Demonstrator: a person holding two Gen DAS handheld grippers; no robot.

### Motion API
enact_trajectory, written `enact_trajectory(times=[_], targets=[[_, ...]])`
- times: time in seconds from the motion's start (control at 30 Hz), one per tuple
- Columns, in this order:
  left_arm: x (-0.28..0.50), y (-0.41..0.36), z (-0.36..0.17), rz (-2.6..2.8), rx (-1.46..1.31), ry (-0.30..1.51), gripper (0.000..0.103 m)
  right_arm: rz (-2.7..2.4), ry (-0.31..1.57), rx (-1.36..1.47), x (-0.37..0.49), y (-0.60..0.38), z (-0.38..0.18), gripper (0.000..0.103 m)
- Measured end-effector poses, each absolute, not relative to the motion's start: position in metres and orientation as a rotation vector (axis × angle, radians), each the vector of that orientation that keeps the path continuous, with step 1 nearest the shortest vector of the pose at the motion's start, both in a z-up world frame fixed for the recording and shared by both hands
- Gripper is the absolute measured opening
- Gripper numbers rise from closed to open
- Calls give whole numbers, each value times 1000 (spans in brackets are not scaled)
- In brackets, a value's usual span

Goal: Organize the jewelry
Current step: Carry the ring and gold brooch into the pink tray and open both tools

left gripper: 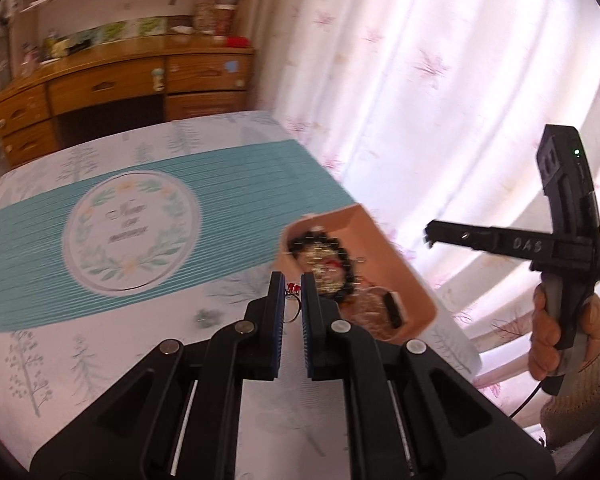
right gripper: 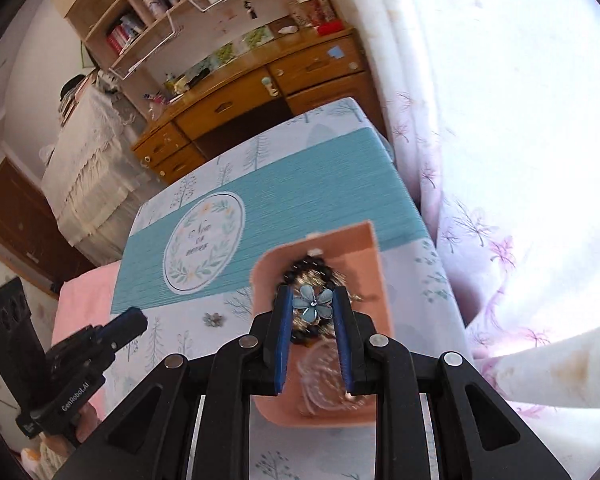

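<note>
My left gripper (left gripper: 291,285) is shut on a silver ring with a red stone (left gripper: 292,300), held above the table just left of the pink tray (left gripper: 400,264). My right gripper (right gripper: 312,296) is shut on a blue flower ornament (right gripper: 313,301), held over the pink tray (right gripper: 360,252). The tray holds a black bead bracelet (left gripper: 346,266), gold chains (left gripper: 320,258) and a round clear piece (left gripper: 374,306). A small flower piece (right gripper: 213,319) lies on the tablecloth left of the tray. The right gripper also shows in the left wrist view (left gripper: 430,238), off the table's right side.
The table (left gripper: 100,352) has a white tree-print cloth and a teal runner (left gripper: 228,184) with a round wreath emblem. A flowered curtain (left gripper: 440,80) hangs at the right. A wooden desk (left gripper: 140,80) with shelves stands behind. Pink fabric (right gripper: 84,300) lies at the table's left end.
</note>
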State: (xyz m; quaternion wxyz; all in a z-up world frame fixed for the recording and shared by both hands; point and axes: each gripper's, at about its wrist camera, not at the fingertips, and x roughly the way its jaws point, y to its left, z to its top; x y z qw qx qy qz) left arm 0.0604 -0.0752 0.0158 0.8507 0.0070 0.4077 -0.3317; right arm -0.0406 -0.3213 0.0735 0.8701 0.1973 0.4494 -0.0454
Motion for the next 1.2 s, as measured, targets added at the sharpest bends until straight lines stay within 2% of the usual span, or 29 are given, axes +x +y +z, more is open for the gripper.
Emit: enact_trajectory(times=[0.3, 0.7, 0.77, 0.83, 0.87, 1.2], targets=[[44, -155, -21, -794, 140, 950, 6, -85, 971, 444, -81, -343, 44, 20], [46, -163, -46, -786, 181, 999, 8, -91, 1000, 402, -32, -324, 12, 21], [50, -160, -47, -779, 173, 1005, 18, -98, 1005, 406, -22, -323, 11, 23], [53, -154, -45, -772, 147, 1003, 58, -92, 1003, 424, -16, -324, 11, 30], [53, -150, -43, -765, 128, 992, 63, -94, 998, 427, -14, -324, 12, 33], [68, -89, -24, -622, 29, 942, 64, -65, 944, 406, -14, -315, 34, 33]])
